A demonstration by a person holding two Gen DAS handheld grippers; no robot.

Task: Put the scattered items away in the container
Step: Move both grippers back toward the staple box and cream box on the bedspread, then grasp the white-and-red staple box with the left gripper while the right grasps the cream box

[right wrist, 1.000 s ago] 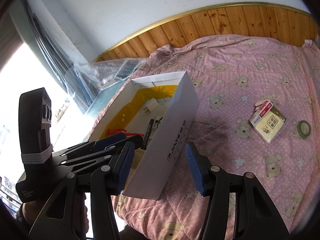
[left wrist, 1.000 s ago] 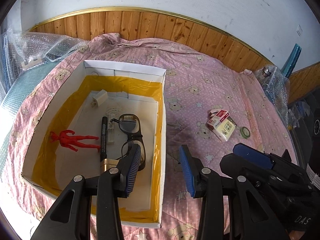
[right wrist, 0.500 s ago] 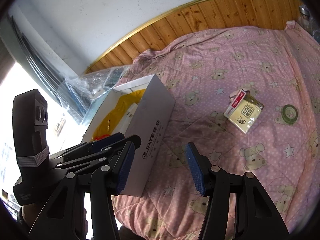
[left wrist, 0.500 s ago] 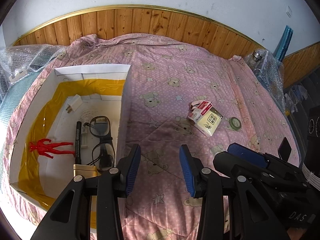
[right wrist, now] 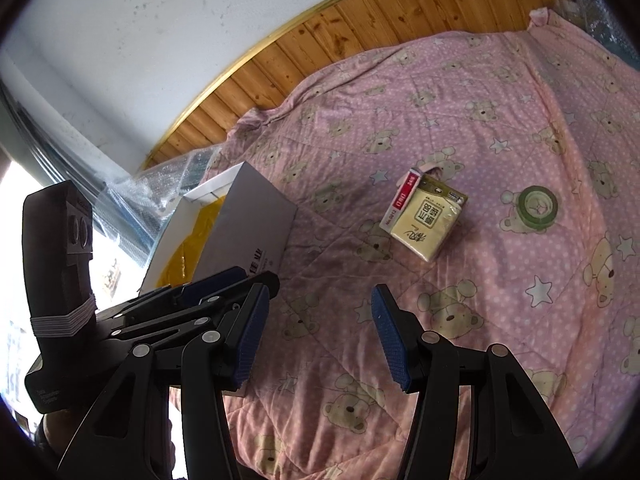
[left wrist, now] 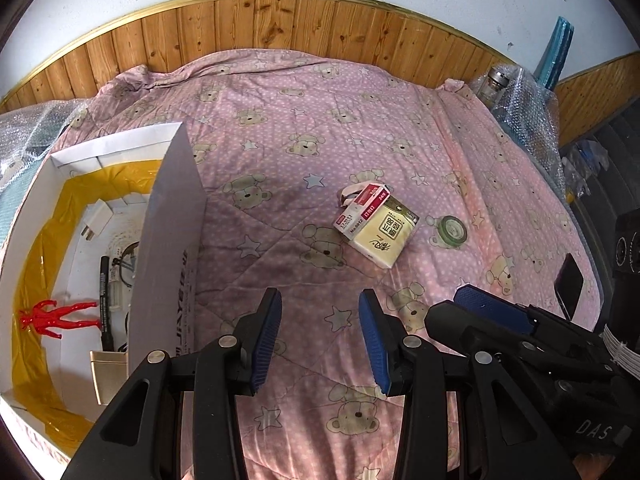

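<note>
My left gripper (left wrist: 320,336) hangs over the pink bear-print quilt (left wrist: 320,128) with its blue pads spread wide and nothing between them; my right gripper (right wrist: 318,332) is likewise spread and empty, just beside the left one. Ahead of both lies a cream tissue pack (left wrist: 386,234) printed with dark Chinese characters I can't make out, its long axis running diagonally from near-left to far-right in the left view. Pressed against its left side is a small red-and-white box (left wrist: 360,210) marked "No.0012" and "24/6", lying along the same diagonal. A roll of green tape (left wrist: 452,229) sits flat on the quilt to the right of them, near but apart. The white box (left wrist: 172,216) with the yellow lining stands at my left, its long side running away from me; the outer wall carries lettering that looks like "JIAYE", partly hidden. Inside it I see a red figurine (left wrist: 56,316) lying flat, a black marker (left wrist: 106,292) pointing away from me, a white plug (left wrist: 96,224), part of a pair of glasses (left wrist: 126,258) and a gold-coloured block (left wrist: 110,376). A dark phone (left wrist: 570,284) rests at the quilt's right edge.
</note>
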